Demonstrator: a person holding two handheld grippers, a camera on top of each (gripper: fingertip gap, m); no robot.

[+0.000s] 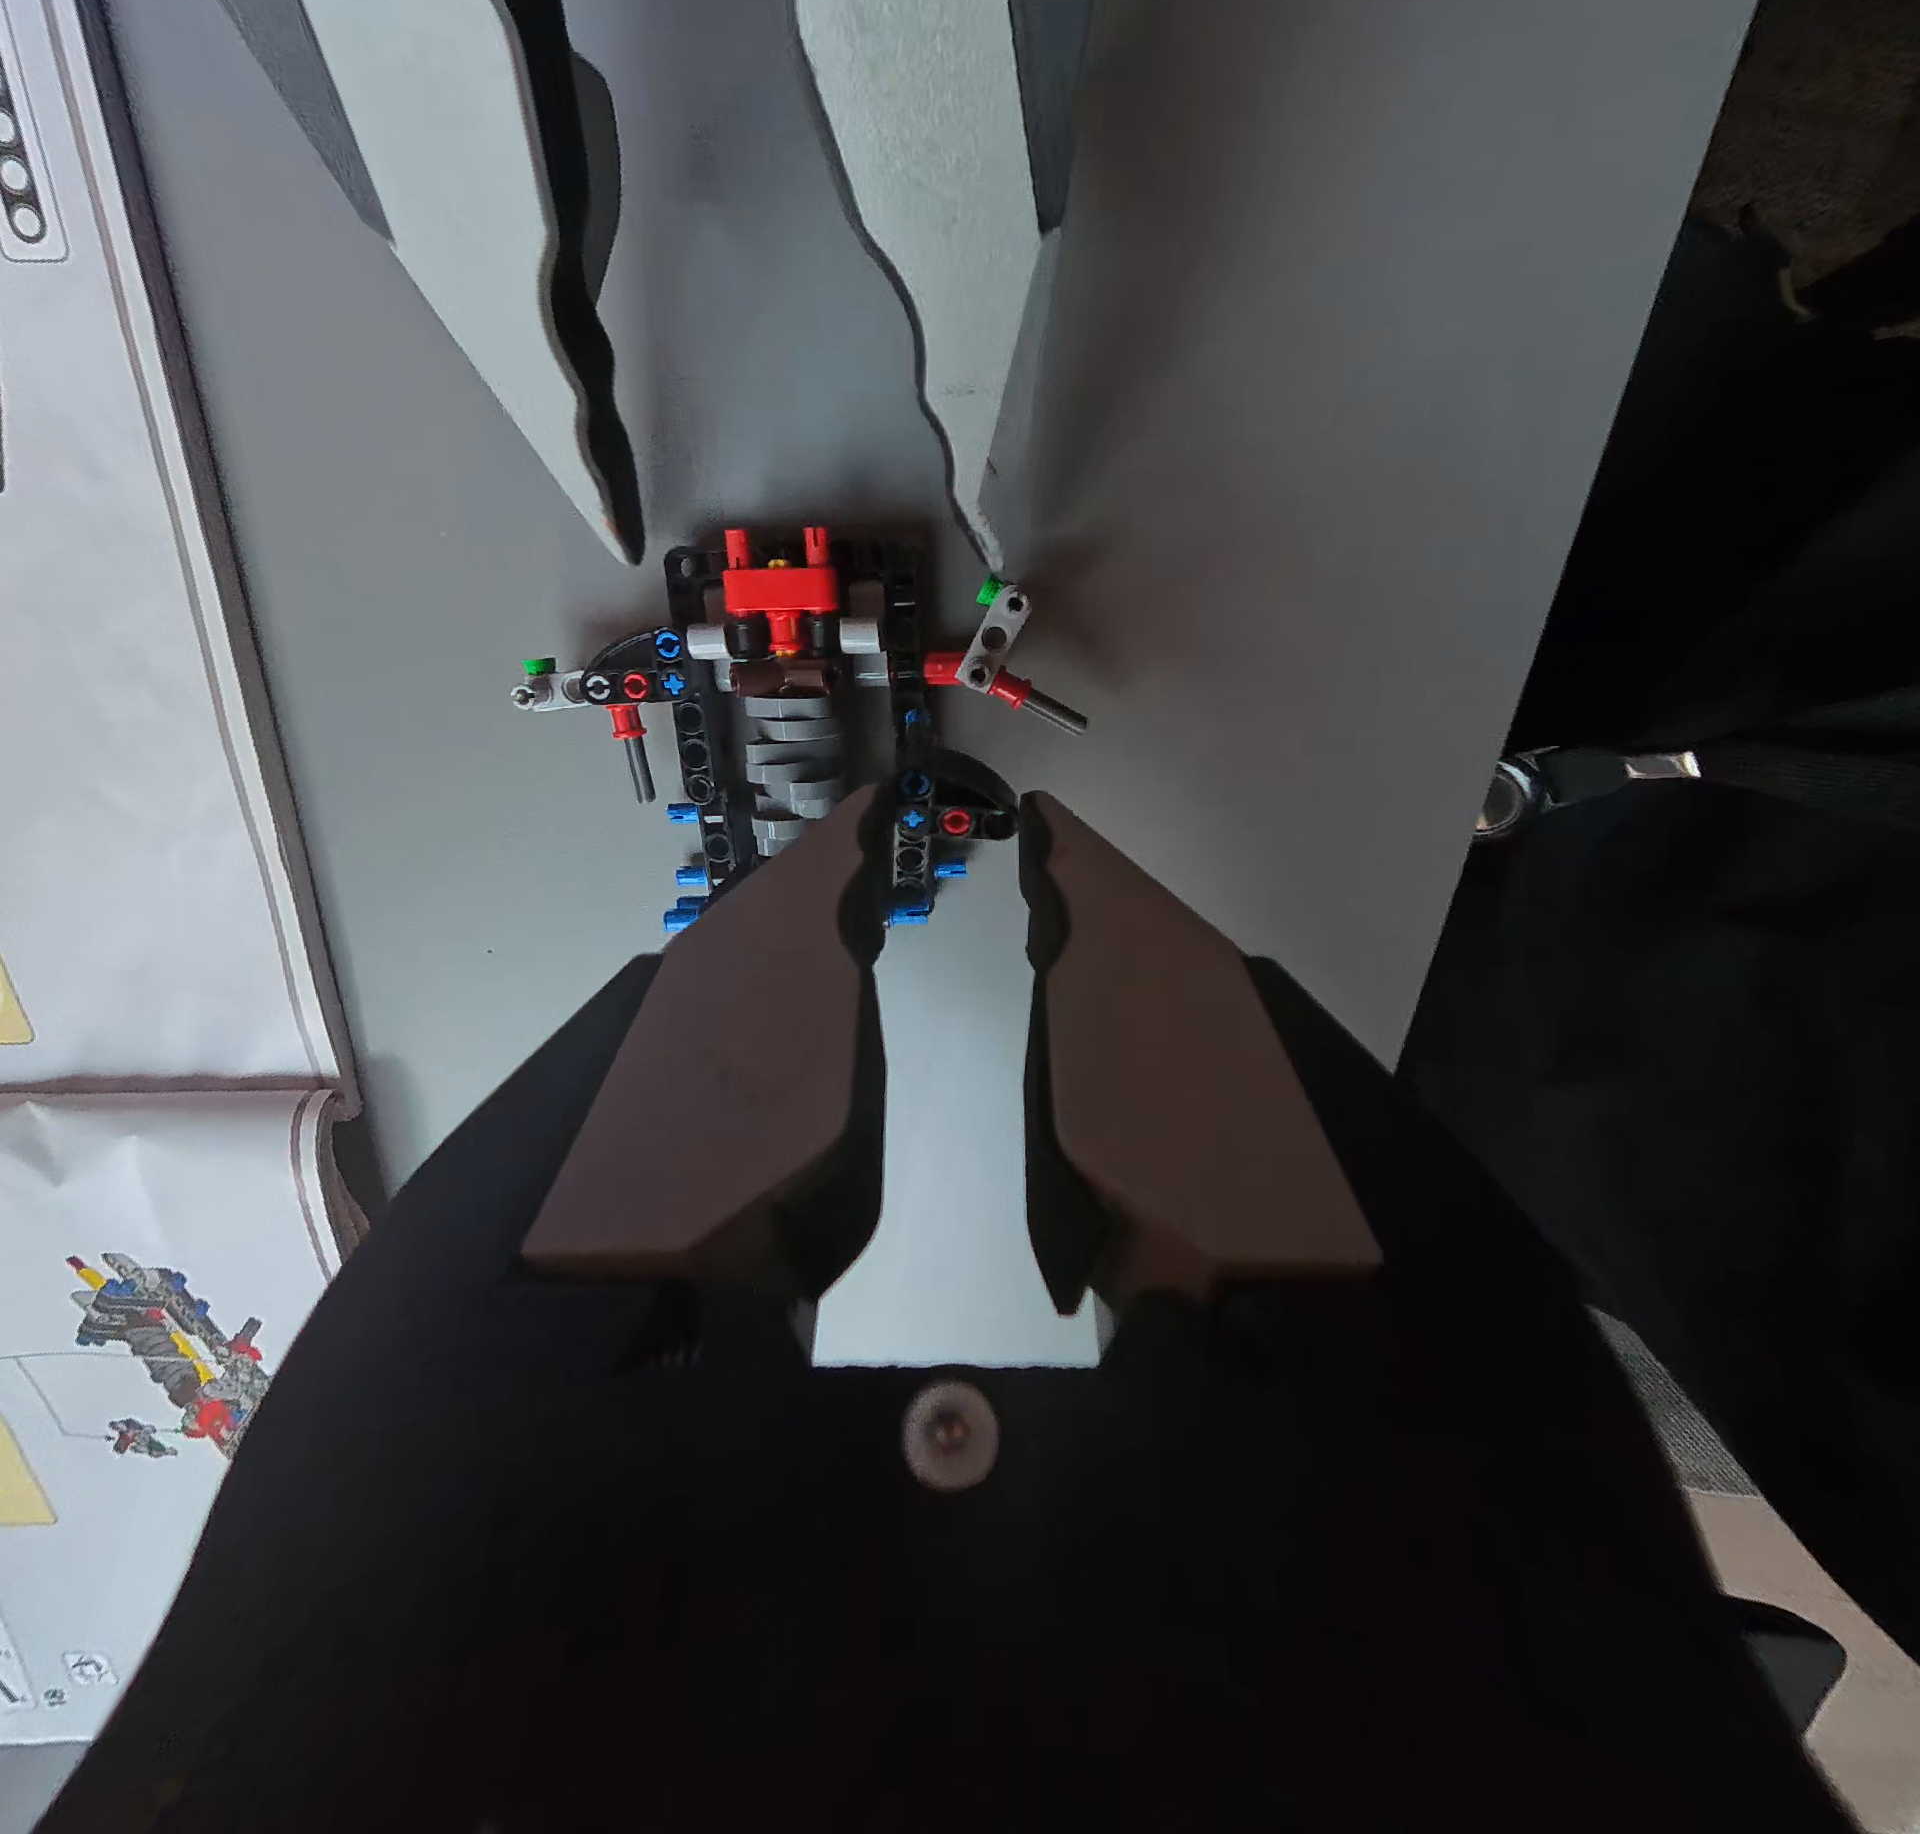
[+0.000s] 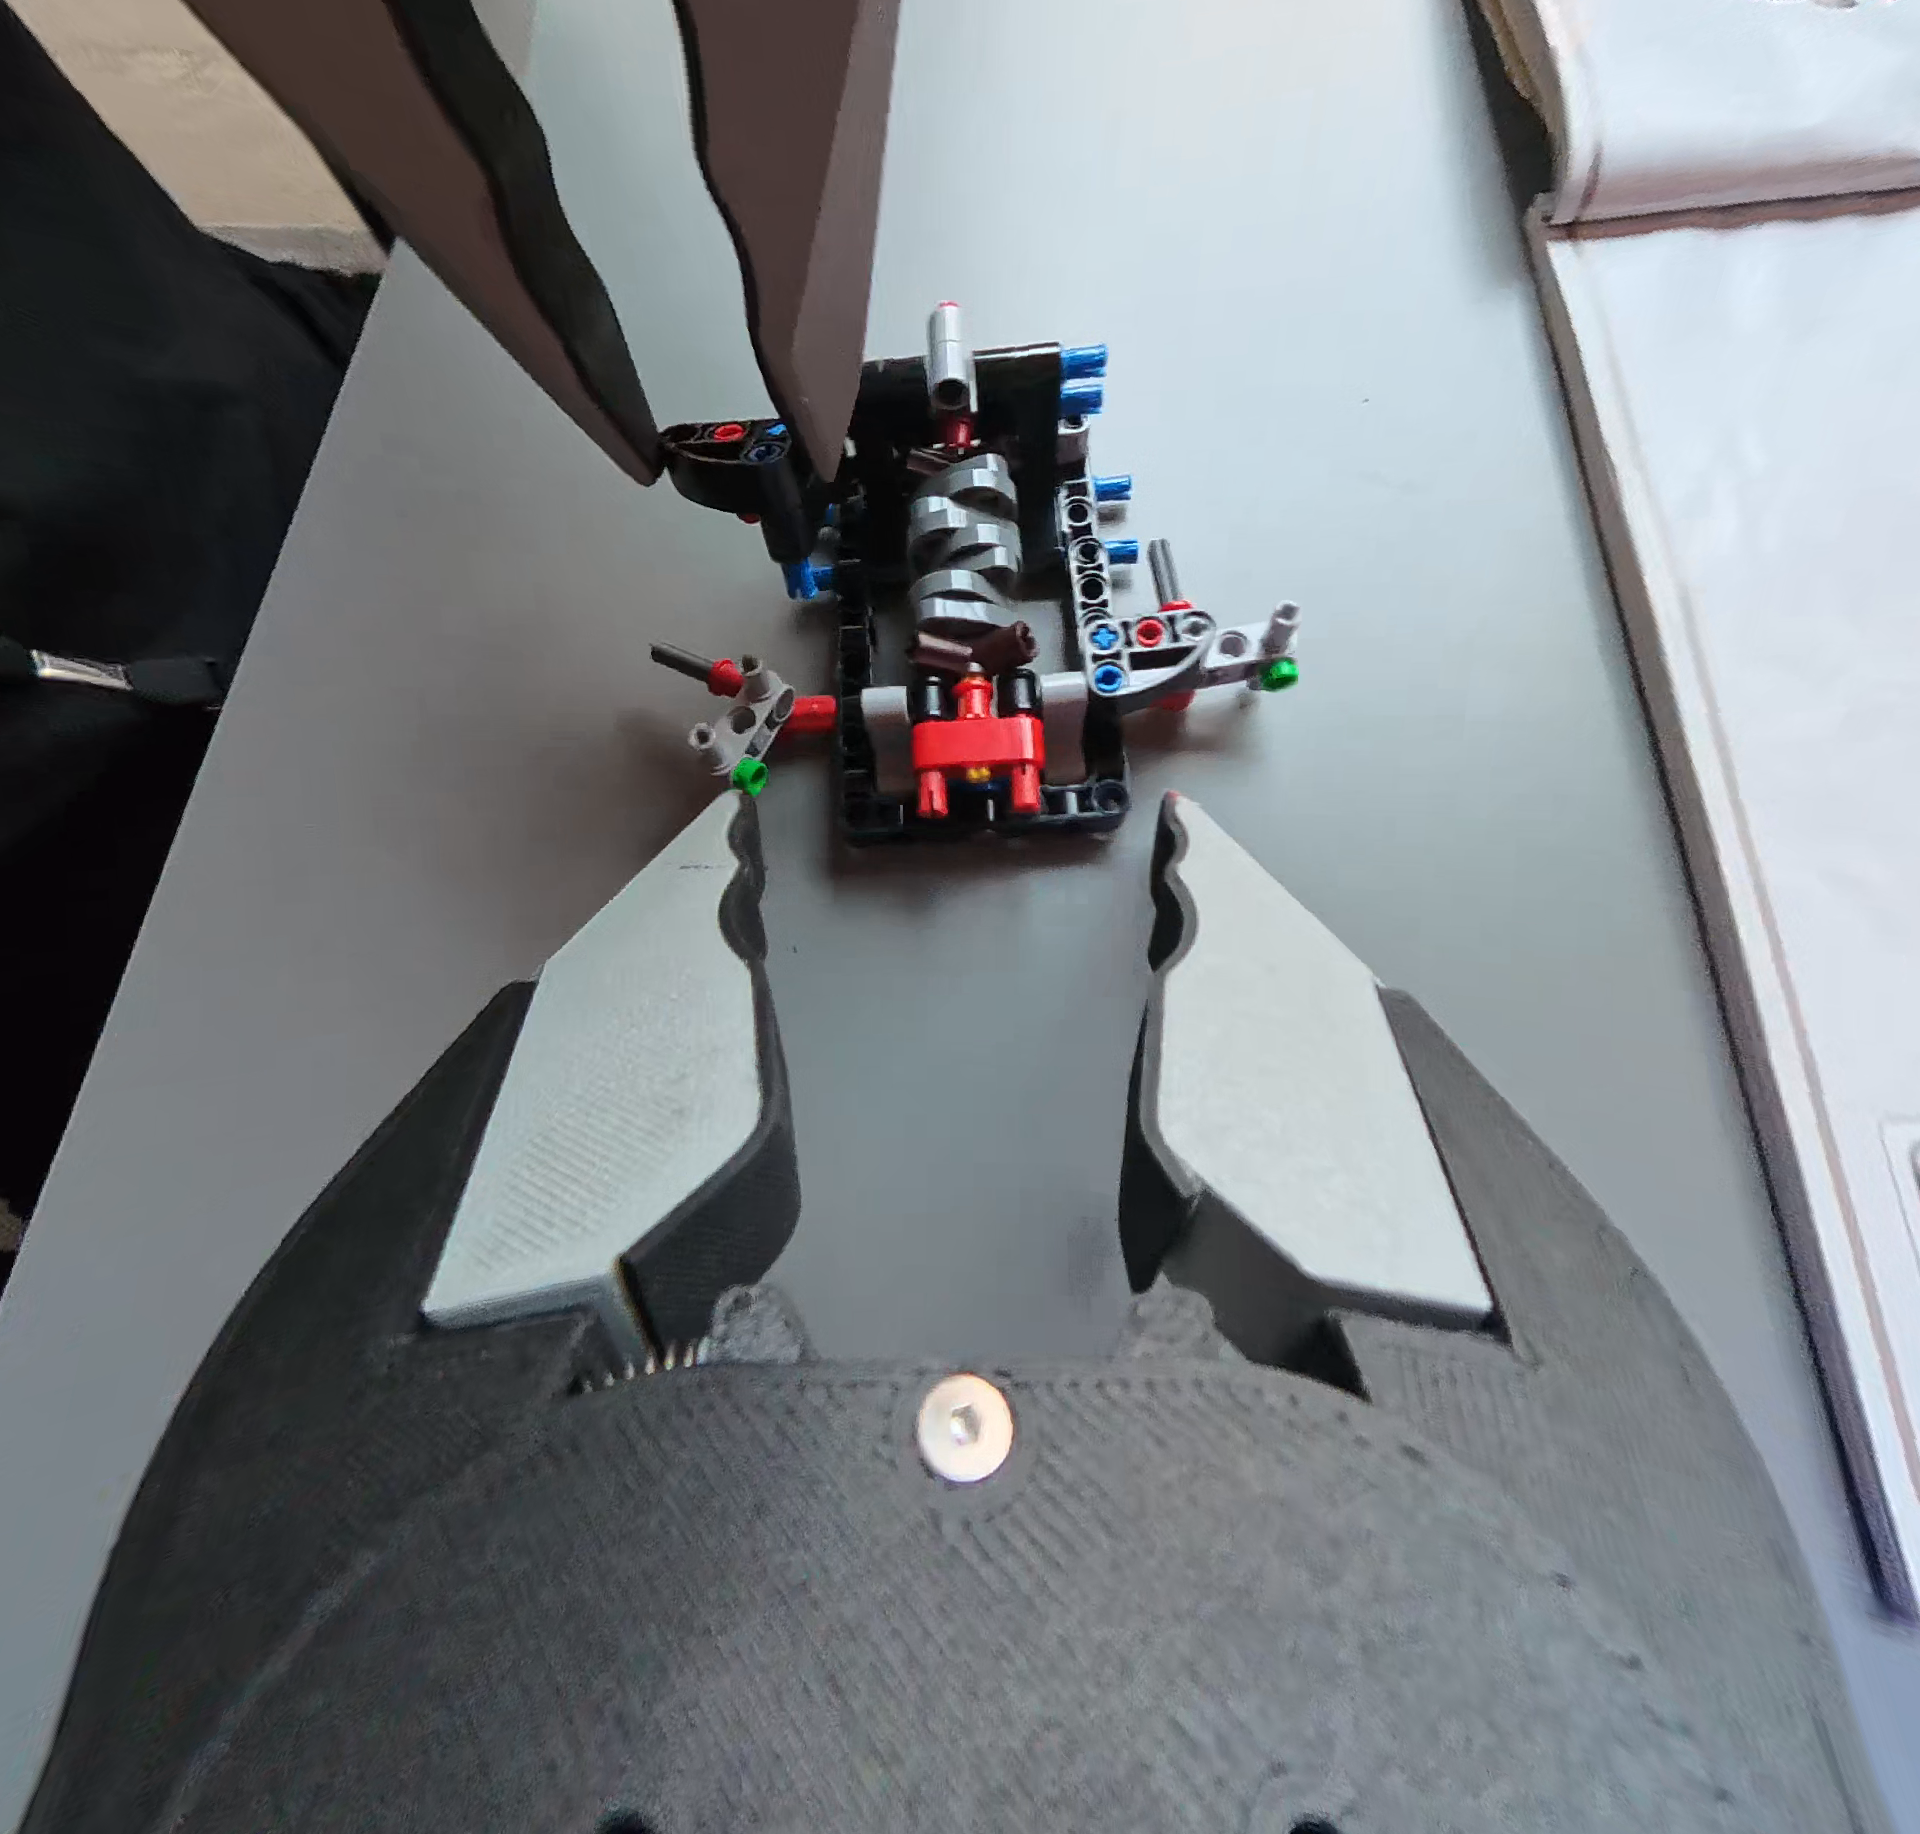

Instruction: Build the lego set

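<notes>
The lego model (image 2: 977, 589) lay flat on the grey bench (image 2: 1299, 278), between the two tongs. The left tongs (image 1: 940, 808) gripped a black curved piece (image 2: 727, 449) on the model's side. The right tongs (image 2: 956, 808) stood wide open just beside its red end, holding nothing. An instruction booklet (image 1: 156, 745) lay along the bench edge.

My left tongs (image 1: 948, 808) point forward and down, brown fingers (image 1: 748, 1036) parted with a narrow gap. My right tongs (image 2: 956, 813) face them from the opposite side, grey fingers (image 2: 634, 1057) spread wide, holding nothing.
</notes>
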